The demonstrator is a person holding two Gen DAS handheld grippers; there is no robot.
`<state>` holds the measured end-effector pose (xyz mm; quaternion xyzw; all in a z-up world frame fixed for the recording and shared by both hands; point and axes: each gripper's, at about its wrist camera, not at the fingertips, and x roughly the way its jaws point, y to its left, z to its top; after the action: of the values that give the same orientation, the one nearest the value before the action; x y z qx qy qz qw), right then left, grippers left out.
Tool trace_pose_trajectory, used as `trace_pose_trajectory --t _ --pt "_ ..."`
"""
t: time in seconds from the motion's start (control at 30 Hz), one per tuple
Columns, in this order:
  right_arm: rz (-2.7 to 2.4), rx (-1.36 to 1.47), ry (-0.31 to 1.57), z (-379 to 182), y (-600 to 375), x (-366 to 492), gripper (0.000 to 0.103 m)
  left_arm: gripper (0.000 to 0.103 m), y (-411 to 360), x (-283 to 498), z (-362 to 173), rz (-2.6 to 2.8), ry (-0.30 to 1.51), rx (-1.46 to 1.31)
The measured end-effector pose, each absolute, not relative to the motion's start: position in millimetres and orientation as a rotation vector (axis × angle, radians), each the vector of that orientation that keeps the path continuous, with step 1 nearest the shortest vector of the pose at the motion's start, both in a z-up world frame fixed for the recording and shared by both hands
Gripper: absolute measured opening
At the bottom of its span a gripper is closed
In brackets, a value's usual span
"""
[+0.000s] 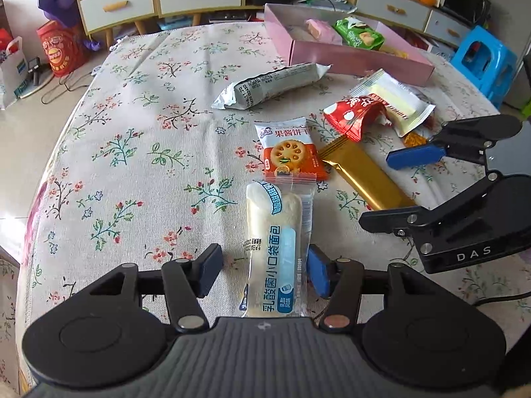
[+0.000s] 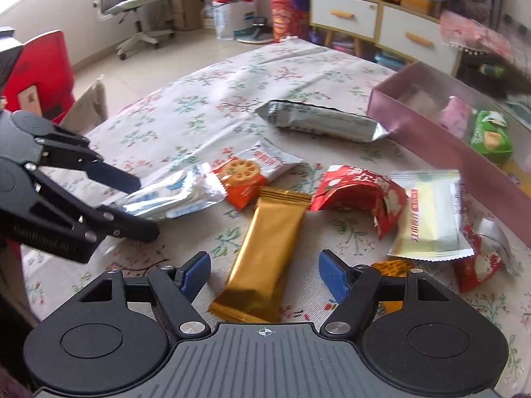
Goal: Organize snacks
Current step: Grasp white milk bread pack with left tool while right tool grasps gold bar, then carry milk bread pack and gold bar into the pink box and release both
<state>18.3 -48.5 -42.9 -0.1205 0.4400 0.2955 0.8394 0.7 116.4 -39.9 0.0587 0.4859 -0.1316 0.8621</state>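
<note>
Left wrist view: left gripper (image 1: 264, 273) gaping, pads not pressing bread pack (image 1: 275, 252) lying btwn jaws. Right gripper (image 2: 264, 277) at 3 o'clock, standing wide over gold bar (image 2: 265, 258), no grip.

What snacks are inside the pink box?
Inside the pink box you can see a green snack pack and a pink wrapped snack. The near wall hides the box's floor, so there may be more.

"乳酸菌小口袋面包" is read along the white bread packet (image 1: 272, 255). "果酱饼干" is printed on the orange biscuit packet (image 1: 288, 152), at twelve o'clock from it. "das" is marked on the black body of the right tongs (image 1: 391, 192), at three o'clock.
</note>
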Motion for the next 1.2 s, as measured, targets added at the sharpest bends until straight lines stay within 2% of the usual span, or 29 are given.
trace_pose_trajectory --t 0.13,0.27,0.33,0.4,0.9,1.2 --pt "0.605 -0.264 0.926 -41 -45 18 0.058 0.050 114 1 -39 -0.258 1.022 0.141" --pt "0.593 -0.256 0.933 -39 -44 19 0.038 0.045 113 3 -38 -0.253 1.037 0.135" --pt "0.587 -0.246 0.942 -38 -44 20 0.032 0.033 113 4 -36 -0.268 1.049 0.116" --pt "0.583 -0.231 0.953 -37 -45 21 0.029 0.030 113 3 -35 -0.270 1.056 0.109" --pt "0.564 -0.002 1.075 -17 -68 31 0.028 0.027 116 4 -20 -0.263 1.077 0.020" --pt "0.535 0.145 1.043 12 -94 40 0.028 0.026 117 11 4 -0.265 1.014 -0.054"
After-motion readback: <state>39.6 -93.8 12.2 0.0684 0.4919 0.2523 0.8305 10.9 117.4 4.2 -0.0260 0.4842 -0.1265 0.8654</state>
